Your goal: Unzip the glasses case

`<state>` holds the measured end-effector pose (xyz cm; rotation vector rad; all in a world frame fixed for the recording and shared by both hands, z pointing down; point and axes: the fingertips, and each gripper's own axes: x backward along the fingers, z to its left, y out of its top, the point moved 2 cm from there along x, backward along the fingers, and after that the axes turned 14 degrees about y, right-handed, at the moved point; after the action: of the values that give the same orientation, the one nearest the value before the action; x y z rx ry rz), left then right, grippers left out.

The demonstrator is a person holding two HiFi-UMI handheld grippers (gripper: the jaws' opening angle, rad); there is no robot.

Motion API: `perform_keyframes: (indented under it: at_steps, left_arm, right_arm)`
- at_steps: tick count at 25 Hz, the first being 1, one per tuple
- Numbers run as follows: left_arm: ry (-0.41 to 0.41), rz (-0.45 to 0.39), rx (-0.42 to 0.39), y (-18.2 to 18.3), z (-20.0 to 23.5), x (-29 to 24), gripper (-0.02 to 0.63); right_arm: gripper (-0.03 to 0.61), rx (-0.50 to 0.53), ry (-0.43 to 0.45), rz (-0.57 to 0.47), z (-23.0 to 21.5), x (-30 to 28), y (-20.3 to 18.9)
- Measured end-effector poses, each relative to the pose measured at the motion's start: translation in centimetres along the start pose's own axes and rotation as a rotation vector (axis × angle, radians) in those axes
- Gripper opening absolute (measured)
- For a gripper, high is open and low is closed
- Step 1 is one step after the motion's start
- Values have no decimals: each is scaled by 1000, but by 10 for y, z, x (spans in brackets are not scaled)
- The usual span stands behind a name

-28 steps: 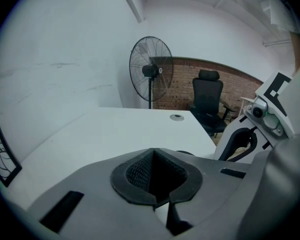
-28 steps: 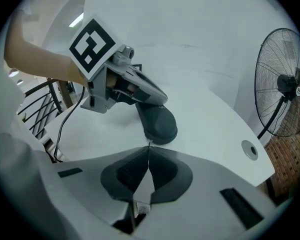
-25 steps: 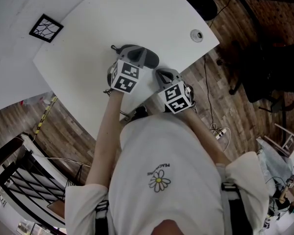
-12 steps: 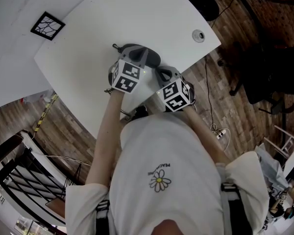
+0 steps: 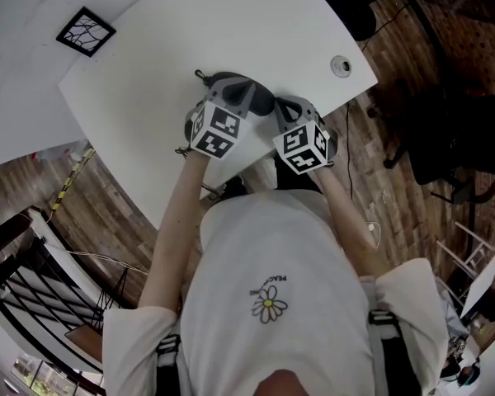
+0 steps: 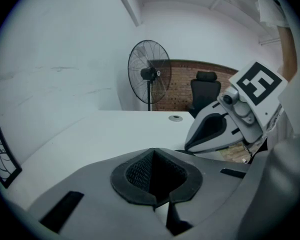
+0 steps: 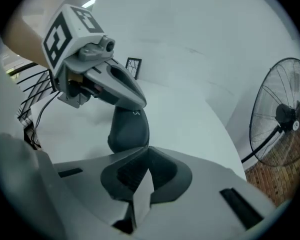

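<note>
Glasses case [image 7: 129,130], dark, on the white table [image 7: 200,119] toward its near edge. No opening visible, so unzipping judged wholly still to do. Left gripper [image 6: 152,151] poised over it, right gripper [image 7: 147,149] just to the right — both closed on nothing.

Your left gripper [image 6: 152,151] has a matt grey plastic shell, and its dark pads [image 6: 136,171] show a fine ribbed mesh. Your right gripper [image 7: 147,149] is finished the same. Just past its tips, the glasses case [image 7: 128,129] is dark grey and smooth, with a dull sheen. Under both grippers the table [image 5: 190,40] is white, smooth and matt. Beyond the left gripper, a fan [image 6: 149,73] has a wire metal cage, with a rough brick wall [image 6: 177,89] behind it. The floor [image 5: 379,188] is wood planking.
</note>
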<state>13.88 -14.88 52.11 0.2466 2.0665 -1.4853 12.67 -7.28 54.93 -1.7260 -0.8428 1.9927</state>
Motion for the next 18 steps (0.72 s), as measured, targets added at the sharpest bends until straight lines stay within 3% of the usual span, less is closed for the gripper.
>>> perform_keyframes:
  at_steps: [3, 6, 12, 18]
  left_arm:
    - [11, 10, 21, 0, -1, -1, 13]
    - [17, 75, 60, -1, -1, 4, 14]
    - [209, 177, 207, -21, 5, 41, 14]
    - [312, 186, 151, -37, 8, 58, 14]
  right_arm:
    - [6, 76, 68, -3, -8, -2, 3]
    - [6, 142, 161, -11, 5, 2, 4]
    - [6, 295, 366, -61, 82, -4, 20]
    - [6, 376, 448, -77, 112, -13, 33]
